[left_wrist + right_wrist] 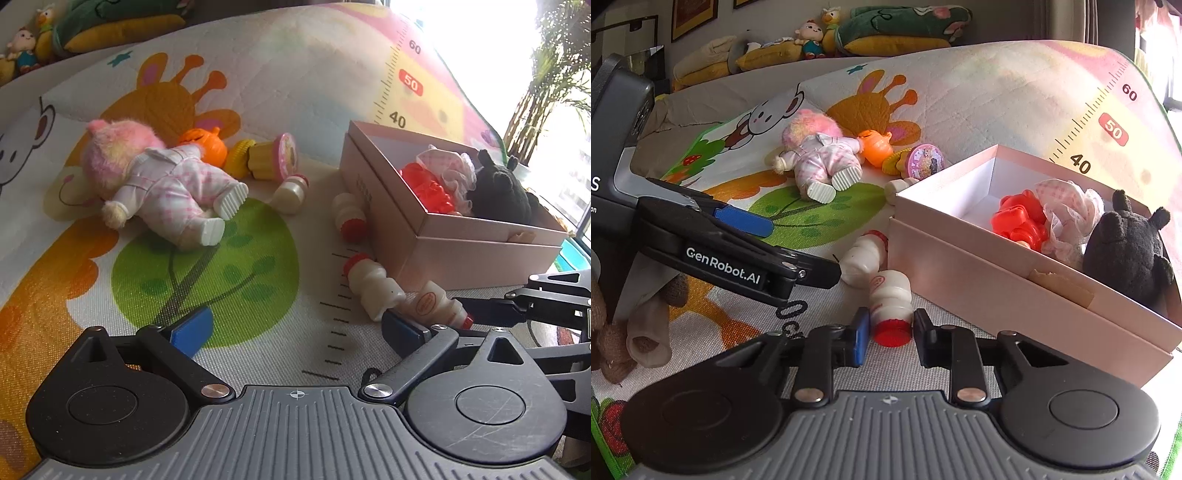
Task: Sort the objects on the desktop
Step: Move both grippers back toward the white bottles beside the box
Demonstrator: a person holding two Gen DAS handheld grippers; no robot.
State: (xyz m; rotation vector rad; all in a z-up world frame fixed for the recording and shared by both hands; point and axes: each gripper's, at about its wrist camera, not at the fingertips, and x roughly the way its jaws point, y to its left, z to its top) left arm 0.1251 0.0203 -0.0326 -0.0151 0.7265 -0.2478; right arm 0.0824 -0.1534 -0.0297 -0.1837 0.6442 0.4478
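In the right wrist view my right gripper (891, 332) is shut on a small white bottle with a red cap (890, 299), which lies on the mat beside the pink box (960, 258). Another such bottle (862, 258) lies just beyond it. My left gripper (295, 325) stands open over the mat with nothing between its fingers. The held bottle (436, 306) shows just right of its right finger. Two more bottles (373, 288) (349, 216) lie along the box wall (472, 254). The box holds a red toy (428, 188), a lace cloth and a dark plush (502, 195).
A pink-haired doll (166, 181) lies face down on the play mat, with an orange pumpkin (205, 146), a yellow toy with a pink lid (273, 157) and a fourth bottle (291, 192) near it. Plush toys (812, 37) line the back ledge. Brown plush feet (613, 350) lie at the left.
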